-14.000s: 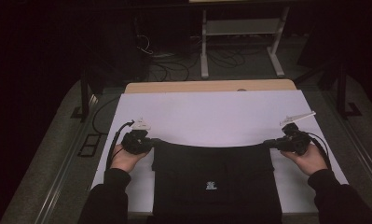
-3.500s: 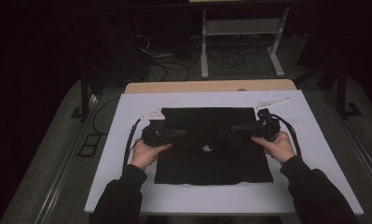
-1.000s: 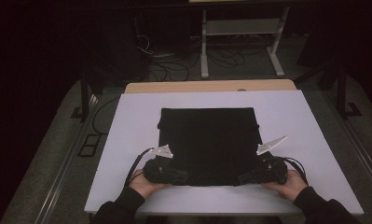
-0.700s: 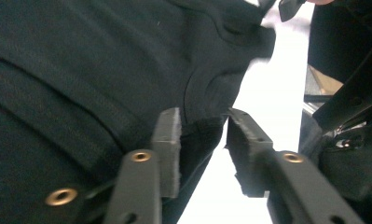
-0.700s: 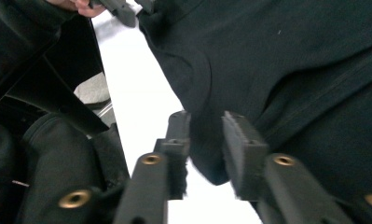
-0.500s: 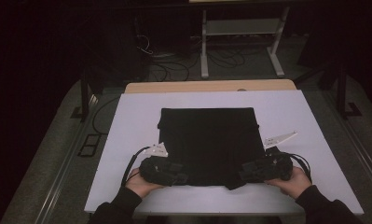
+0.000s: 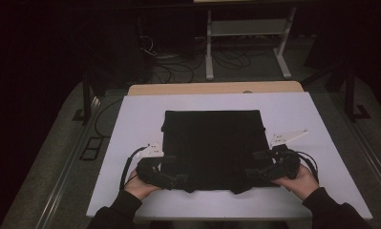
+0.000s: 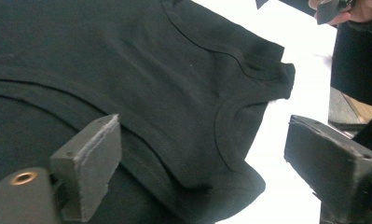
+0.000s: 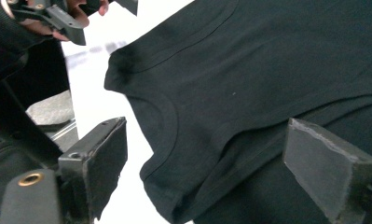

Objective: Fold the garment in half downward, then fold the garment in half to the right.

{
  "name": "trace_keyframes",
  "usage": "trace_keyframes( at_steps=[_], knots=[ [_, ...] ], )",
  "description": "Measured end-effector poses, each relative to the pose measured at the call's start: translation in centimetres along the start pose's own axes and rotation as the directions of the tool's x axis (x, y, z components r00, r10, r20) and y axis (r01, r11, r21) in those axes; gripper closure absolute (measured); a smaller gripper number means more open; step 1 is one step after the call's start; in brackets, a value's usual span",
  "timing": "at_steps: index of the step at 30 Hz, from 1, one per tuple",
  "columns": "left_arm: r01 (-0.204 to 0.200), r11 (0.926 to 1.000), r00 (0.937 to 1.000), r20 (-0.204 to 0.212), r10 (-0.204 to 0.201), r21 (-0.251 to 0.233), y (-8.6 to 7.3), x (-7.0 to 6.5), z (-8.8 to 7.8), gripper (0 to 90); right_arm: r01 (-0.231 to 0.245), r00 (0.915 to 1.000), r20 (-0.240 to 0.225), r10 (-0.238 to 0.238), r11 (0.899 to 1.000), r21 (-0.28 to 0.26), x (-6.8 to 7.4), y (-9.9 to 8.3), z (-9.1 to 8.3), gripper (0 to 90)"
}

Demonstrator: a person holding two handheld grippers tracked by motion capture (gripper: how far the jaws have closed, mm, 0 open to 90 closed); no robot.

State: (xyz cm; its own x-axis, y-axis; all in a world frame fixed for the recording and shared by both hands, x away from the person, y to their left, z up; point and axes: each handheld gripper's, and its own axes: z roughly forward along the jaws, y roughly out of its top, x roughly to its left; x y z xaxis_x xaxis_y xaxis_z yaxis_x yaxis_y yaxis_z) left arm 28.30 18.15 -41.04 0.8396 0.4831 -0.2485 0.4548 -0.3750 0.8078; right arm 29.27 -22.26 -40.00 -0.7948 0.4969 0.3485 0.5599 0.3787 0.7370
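Folded black shirt (image 7: 212, 145) on a white desk (image 7: 131, 124), high view. The shirt lies flat as a near-square block at the middle of the desk, its neckline edge toward the person.

Left: the left claw (image 7: 178, 180) rests at the shirt's near left corner, held in the left hand (image 7: 140, 186). Its jaws have just been opening and now stand spread. In the left gripper view (image 8: 197, 154) the shirt's collar band and folded edge lie below and between the two jaws, with neither pad pressing the cloth.

Centre: the shirt's near edge shows two small bumps of cloth projecting toward the person.

Right: the right claw (image 7: 252, 172) sits at the shirt's near right corner, held in the right hand (image 7: 298, 179). Its jaws have likewise just been opening and stand spread. In the right gripper view (image 9: 207, 158) the collar curve and shirt edge lie between the jaws, untouched by the pads; the white desk shows beside the cloth.
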Motion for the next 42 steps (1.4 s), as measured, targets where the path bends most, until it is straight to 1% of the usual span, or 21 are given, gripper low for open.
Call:
trace_keyframes(
  at_steps=[1,4,6,7,9,17,19,22,25,32,42],
  knots=[
    [0.003,1.0,1.0,-0.005,-0.003,-0.002,0.0,0.0,-0.1,8.0,0.004,1.0,0.007,-0.004,1.0,-0.002,0.0,0.1,0.0,12.7],
    [0.007,0.9999,0.9997,-0.025,-0.007,-0.012,-0.1,0.2,-0.3,4.7,0.011,0.9999,0.007,-0.011,1.0,-0.012,0.0,0.4,0.0,10.6],
    [0.012,0.9998,0.9995,-0.029,-0.012,-0.017,-0.1,0.2,-0.4,2.8,0.017,0.9998,0.013,-0.016,1.0,-0.011,0.1,0.6,0.0,6.0],
    [0.013,0.9997,0.9991,-0.039,-0.014,-0.023,-0.2,0.3,-0.6,1.6,0.019,0.9996,0.02,-0.019,1.0,-0.012,0.1,0.7,0.1,2.8],
    [0.019,0.9993,0.9986,-0.048,-0.021,-0.031,-0.2,0.5,-0.8,1.0,0.022,0.9994,0.027,-0.022,1.0,-0.005,0.2,0.8,0.2,0.2],
    [0.027,0.9989,0.9958,-0.087,-0.031,-0.039,-0.8,1.3,-1.5,0.0,0.027,0.9986,0.047,-0.027,1.0,0.009,0.1,1.4,0.8,0.0],
    [0.035,0.9984,0.9939,-0.103,-0.039,-0.044,-1.0,1.5,-1.8,0.0,0.034,0.998,0.053,-0.034,0.999,0.009,0.0,1.8,1.0,0.0],
    [0.033,0.998,0.9914,-0.124,-0.04,-0.055,-1.2,1.7,-2.1,0.0,0.046,0.9968,0.064,-0.046,0.999,0.007,0.1,2.3,1.3,0.0],
    [0.023,0.9979,0.9898,-0.139,-0.031,-0.06,-1.3,1.7,-2.3,0.0,0.063,0.9951,0.076,-0.064,0.998,0.005,0.2,3.1,1.7,0.0],
    [0.024,0.9976,0.9864,-0.161,-0.034,-0.065,-1.5,1.9,-2.7,0.0,0.086,0.9937,0.073,-0.085,0.996,-0.006,0.2,4.6,2.7,0.0],
    [0.032,0.9971,0.9803,-0.192,-0.045,-0.069,-2.0,2.4,-3.5,0.0,0.085,0.9941,0.069,-0.084,0.996,-0.006,-0.5,6.6,4.3,0.0]
  ],
)
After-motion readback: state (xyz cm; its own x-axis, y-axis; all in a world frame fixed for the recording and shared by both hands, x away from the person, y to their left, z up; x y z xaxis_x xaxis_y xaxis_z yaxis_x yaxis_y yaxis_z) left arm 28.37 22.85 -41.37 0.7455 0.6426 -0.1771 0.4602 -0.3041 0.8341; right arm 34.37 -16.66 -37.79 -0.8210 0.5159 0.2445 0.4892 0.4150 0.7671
